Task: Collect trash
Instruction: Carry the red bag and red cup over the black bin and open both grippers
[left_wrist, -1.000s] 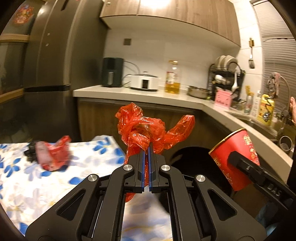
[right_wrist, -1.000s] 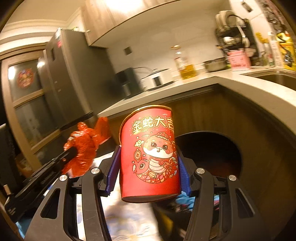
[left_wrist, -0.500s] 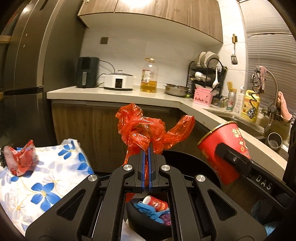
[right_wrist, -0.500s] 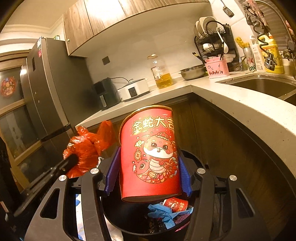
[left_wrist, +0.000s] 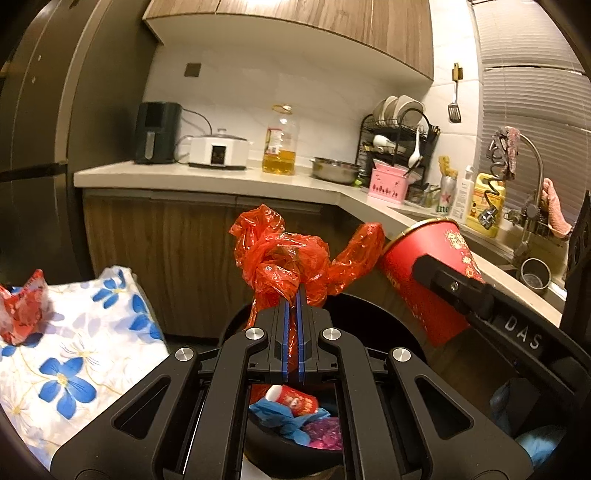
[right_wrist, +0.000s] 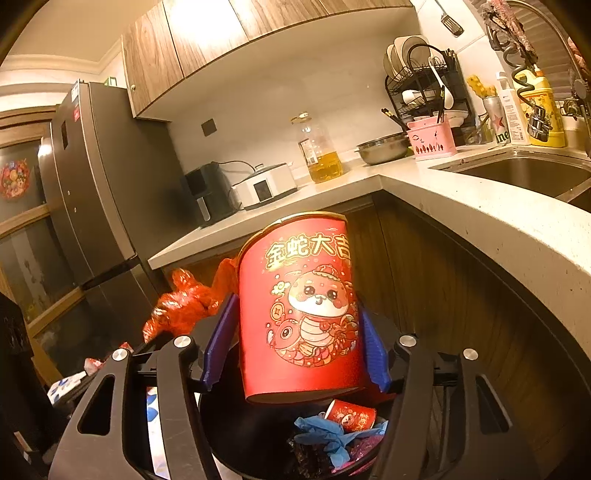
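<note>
My left gripper (left_wrist: 293, 295) is shut on a crumpled red plastic bag (left_wrist: 284, 258), held above the black trash bin (left_wrist: 373, 314). The bag also shows in the right wrist view (right_wrist: 181, 306). My right gripper (right_wrist: 295, 325) is shut on a red paper cup with a cartoon snake (right_wrist: 303, 314), upright over the bin (right_wrist: 236, 435). The cup shows tilted in the left wrist view (left_wrist: 428, 273). The bin holds a small red cup (right_wrist: 351, 411), blue gloves (right_wrist: 332, 439) and other scraps.
A table with a blue-flowered cloth (left_wrist: 74, 354) stands left of the bin, with a red wrapper (left_wrist: 22, 310) on it. A kitchen counter (right_wrist: 480, 221) with wooden cabinets wraps behind and right. A fridge (right_wrist: 96, 206) stands at the left.
Both grippers have swung right from over the flowered table to over the trash bin, still holding the bag and the cup. The bin's contents have come into view.
</note>
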